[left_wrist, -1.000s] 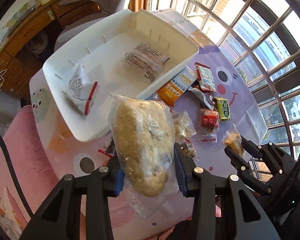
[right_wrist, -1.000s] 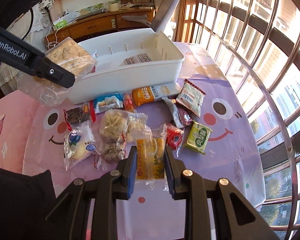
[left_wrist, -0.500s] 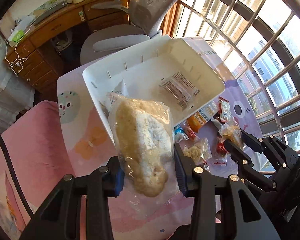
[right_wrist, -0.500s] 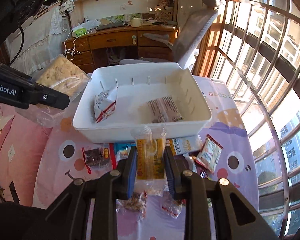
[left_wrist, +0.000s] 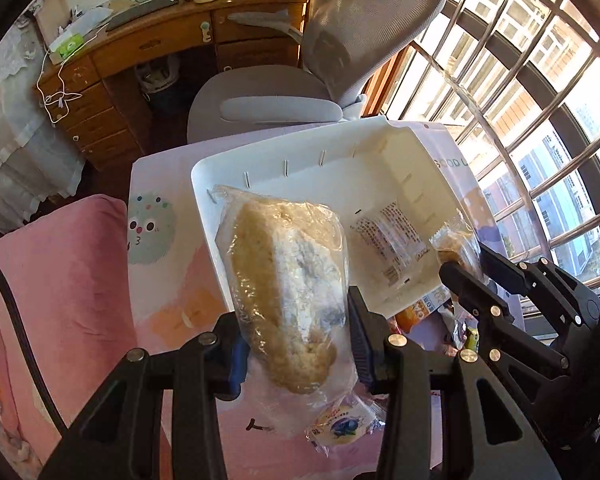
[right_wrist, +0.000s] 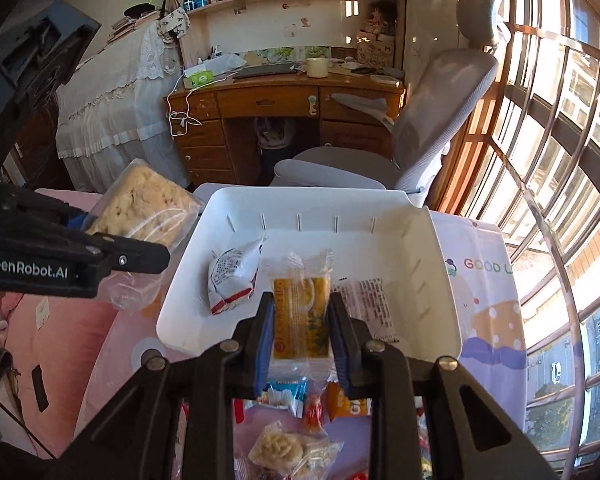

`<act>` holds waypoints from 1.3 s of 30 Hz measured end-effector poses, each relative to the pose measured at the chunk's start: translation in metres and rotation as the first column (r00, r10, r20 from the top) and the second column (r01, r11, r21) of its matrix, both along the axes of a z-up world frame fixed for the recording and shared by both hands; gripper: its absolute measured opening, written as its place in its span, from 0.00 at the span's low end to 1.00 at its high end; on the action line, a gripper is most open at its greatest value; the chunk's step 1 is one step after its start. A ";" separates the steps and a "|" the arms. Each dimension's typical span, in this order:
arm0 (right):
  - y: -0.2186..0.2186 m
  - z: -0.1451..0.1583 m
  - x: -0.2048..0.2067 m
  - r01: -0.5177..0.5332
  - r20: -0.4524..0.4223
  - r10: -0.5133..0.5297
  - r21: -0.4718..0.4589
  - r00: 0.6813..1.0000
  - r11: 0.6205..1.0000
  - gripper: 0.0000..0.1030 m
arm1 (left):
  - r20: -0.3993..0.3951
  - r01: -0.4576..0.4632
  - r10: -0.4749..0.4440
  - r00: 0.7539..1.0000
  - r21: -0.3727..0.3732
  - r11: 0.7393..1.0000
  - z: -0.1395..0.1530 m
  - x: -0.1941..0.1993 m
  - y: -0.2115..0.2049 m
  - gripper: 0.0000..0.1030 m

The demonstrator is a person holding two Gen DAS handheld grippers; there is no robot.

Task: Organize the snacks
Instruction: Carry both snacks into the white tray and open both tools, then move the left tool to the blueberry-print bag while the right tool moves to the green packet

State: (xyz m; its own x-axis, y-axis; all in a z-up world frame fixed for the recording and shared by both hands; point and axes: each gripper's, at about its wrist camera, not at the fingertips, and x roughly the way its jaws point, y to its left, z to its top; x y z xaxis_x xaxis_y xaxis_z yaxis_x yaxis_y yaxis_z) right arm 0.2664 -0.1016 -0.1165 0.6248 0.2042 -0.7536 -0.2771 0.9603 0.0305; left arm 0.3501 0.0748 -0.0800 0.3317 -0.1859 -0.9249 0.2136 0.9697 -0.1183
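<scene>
From your left wrist, the left tongs (left_wrist: 296,336) are clamped on the big bagged rice cake (left_wrist: 286,284), held above the near-left corner of the white bin (left_wrist: 420,152); one striped packet (left_wrist: 388,240) lies inside, so that cake is not yet dropped. From your right wrist, the right tongs (right_wrist: 300,332) pinch the yellow snack packet (right_wrist: 302,316) over the bin's near rim, with a red-and-white pouch (right_wrist: 232,276) already in there. Two snacks are binned, two are in hand, and a scatter of loose snacks (right_wrist: 292,436) waits on the counter (right_wrist: 484,308), so plenty is left.
</scene>
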 end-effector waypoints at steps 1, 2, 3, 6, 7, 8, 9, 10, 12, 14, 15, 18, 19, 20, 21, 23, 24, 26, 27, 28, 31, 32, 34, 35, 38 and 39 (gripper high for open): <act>-0.001 0.000 0.005 -0.003 -0.001 0.003 0.008 1.000 1.000 0.25 | -0.003 -0.005 0.005 1.000 -0.001 1.000 -0.002 0.003 0.000 0.40; -0.003 -0.001 0.011 -0.003 -0.004 0.004 0.012 1.000 1.000 0.25 | -0.005 -0.013 0.012 1.000 -0.005 1.000 -0.004 0.006 -0.001 0.40; -0.004 -0.002 0.016 -0.004 -0.009 0.004 0.009 1.000 1.000 0.25 | -0.007 -0.019 0.019 1.000 -0.011 1.000 -0.005 0.008 -0.001 0.40; -0.006 -0.008 0.026 -0.004 -0.028 0.005 0.017 1.000 1.000 0.26 | -0.004 -0.033 0.033 0.999 -0.021 0.999 -0.009 0.013 -0.002 0.40; -0.007 -0.010 0.029 0.003 -0.040 -0.002 0.025 0.999 1.000 0.26 | 0.000 -0.036 0.036 0.999 -0.026 0.999 -0.009 0.014 -0.003 0.40; -0.008 -0.013 0.031 0.012 -0.051 -0.010 0.029 0.999 1.000 0.26 | -0.002 -0.038 0.038 0.999 -0.029 0.999 -0.009 0.015 -0.002 0.41; -0.008 -0.016 0.033 0.021 -0.065 -0.019 0.029 0.998 0.999 0.27 | -0.006 -0.041 0.041 0.999 -0.028 0.999 -0.010 0.015 -0.002 0.45; -0.009 -0.018 0.034 0.028 -0.079 -0.026 0.030 0.997 0.999 0.29 | -0.006 -0.044 0.044 0.999 -0.024 0.999 -0.010 0.016 -0.002 0.46; -0.010 -0.021 0.035 0.037 -0.096 -0.033 0.042 0.995 0.998 0.33 | -0.009 -0.045 0.045 0.999 -0.023 0.999 -0.011 0.014 -0.002 0.46; -0.011 -0.021 0.034 0.047 -0.103 -0.041 0.059 0.994 0.997 0.40 | -0.014 -0.048 0.048 0.999 -0.025 0.999 -0.012 0.013 0.000 0.46; -0.011 -0.021 0.033 0.055 -0.105 -0.049 0.062 0.993 0.997 0.44 | -0.015 -0.049 0.049 0.999 -0.027 0.998 -0.012 0.011 0.001 0.46; -0.012 -0.019 0.028 0.074 -0.110 -0.066 0.069 0.992 0.995 0.46 | -0.016 -0.047 0.047 0.999 -0.031 0.998 -0.011 0.004 0.005 0.46; -0.013 -0.018 0.026 0.084 -0.114 -0.075 0.074 0.991 0.994 0.46 | -0.016 -0.044 0.044 0.999 -0.031 0.999 -0.010 0.002 0.006 0.46; -0.013 -0.017 0.024 0.098 -0.118 -0.089 0.077 0.989 0.992 0.46 | -0.017 -0.041 0.040 0.999 -0.031 0.999 -0.010 -0.002 0.008 0.46; -0.014 -0.016 0.021 0.113 -0.124 -0.102 0.079 0.987 0.991 0.47 | -0.017 -0.037 0.036 0.999 -0.031 0.999 -0.010 -0.006 0.010 0.46; -0.017 -0.014 0.012 0.143 -0.135 -0.130 0.087 0.982 0.986 0.47 | -0.016 -0.032 0.032 0.999 -0.037 0.999 -0.009 -0.016 0.014 0.46; -0.018 -0.013 0.007 0.161 -0.139 -0.149 0.084 0.979 0.983 0.47 | -0.019 -0.031 0.030 0.999 -0.041 0.999 -0.009 -0.021 0.017 0.46; -0.020 -0.011 -0.004 0.193 -0.136 -0.182 0.074 0.974 0.978 0.48 | -0.019 -0.029 0.028 0.999 -0.043 0.999 -0.008 -0.033 0.021 0.46; -0.021 -0.011 -0.011 0.206 -0.135 -0.195 0.074 0.971 0.976 0.48 | -0.018 -0.023 0.022 1.000 -0.042 0.999 -0.008 -0.039 0.023 0.46; -0.021 -0.011 -0.017 0.219 -0.137 -0.208 0.072 0.968 0.973 0.49 | -0.016 -0.015 0.014 1.000 -0.040 0.999 -0.008 -0.046 0.026 0.46; -0.022 -0.012 -0.037 0.261 -0.143 -0.250 0.067 0.958 0.963 0.49 | -0.008 0.009 -0.010 1.000 -0.039 0.999 -0.009 -0.066 0.034 0.46; -0.022 -0.012 -0.045 0.274 -0.144 -0.263 0.066 0.954 0.959 0.49 | -0.007 0.017 -0.018 1.000 -0.042 0.999 -0.009 -0.072 0.037 0.46; -0.021 -0.013 -0.060 0.301 -0.144 -0.290 0.061 0.946 0.952 0.49 | -0.007 0.036 -0.036 0.999 -0.050 0.998 -0.011 -0.086 0.043 0.46; -0.020 -0.013 -0.068 0.313 -0.144 -0.302 0.059 0.942 0.948 0.49 | -0.007 0.044 -0.045 0.999 -0.053 0.998 -0.012 -0.093 0.046 0.47; -0.018 -0.013 -0.091 0.343 -0.144 -0.332 0.062 0.932 0.937 0.49 | -0.008 0.069 -0.069 0.998 -0.059 0.996 -0.014 -0.112 0.053 0.47; -0.017 -0.014 -0.098 0.353 -0.146 -0.341 0.068 0.929 0.933 0.49 | -0.009 0.076 -0.077 0.997 -0.060 0.995 -0.015 -0.118 0.055 0.47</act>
State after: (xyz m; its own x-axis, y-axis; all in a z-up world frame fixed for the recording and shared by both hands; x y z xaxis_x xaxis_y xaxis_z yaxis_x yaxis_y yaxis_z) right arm 0.1679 -0.1190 -0.1301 0.5669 0.0641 -0.8213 0.0850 0.9871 0.1357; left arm 0.2317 0.1299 -0.0954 0.3035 -0.2654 -0.9151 0.2849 0.9418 -0.1786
